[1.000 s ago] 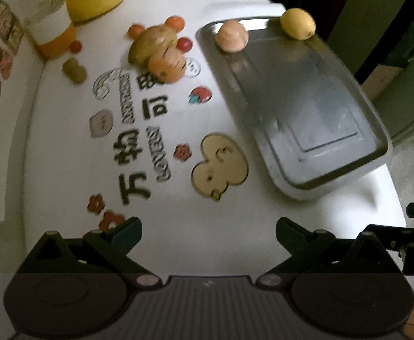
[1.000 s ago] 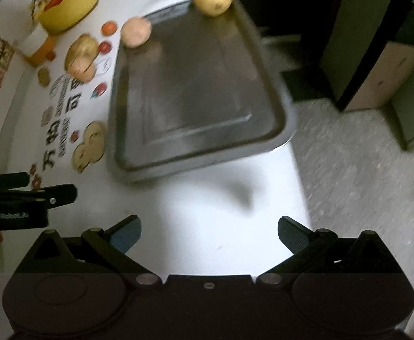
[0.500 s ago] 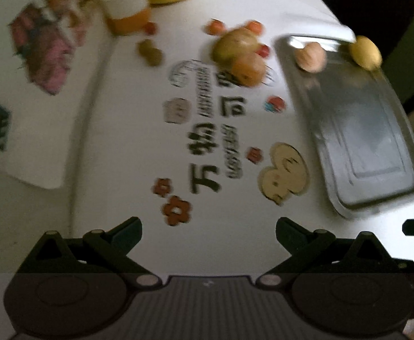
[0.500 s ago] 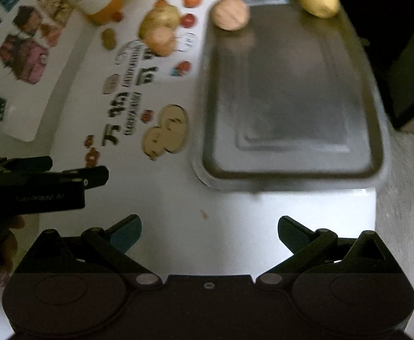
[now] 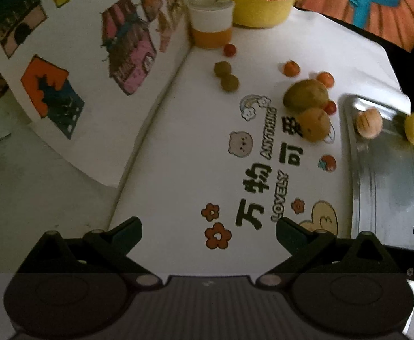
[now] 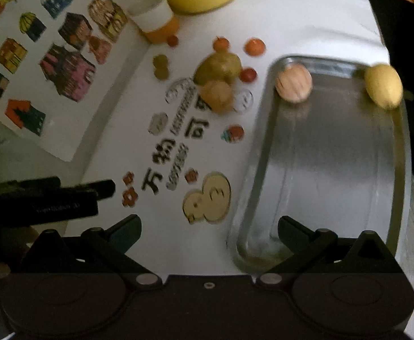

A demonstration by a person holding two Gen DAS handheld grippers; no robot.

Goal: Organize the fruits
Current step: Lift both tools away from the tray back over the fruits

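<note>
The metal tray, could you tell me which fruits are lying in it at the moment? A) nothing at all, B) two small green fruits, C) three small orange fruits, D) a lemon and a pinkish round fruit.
D: the metal tray holds only a yellow lemon and a pinkish round fruit at its far end; the other fruits lie on the white tabletop.

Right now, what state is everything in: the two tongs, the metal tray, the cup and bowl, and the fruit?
Left tongs: open, empty, above the table.
Right tongs: open, empty.
Metal tray: flat on the table, mostly bare.
Peach: on the tray, far end.
Lemon: on the tray, far corner.
Two large fruits: touching, on the cloth, outside the tray.
Cup: upright.
Yellow bowl: upright, filled.
</note>
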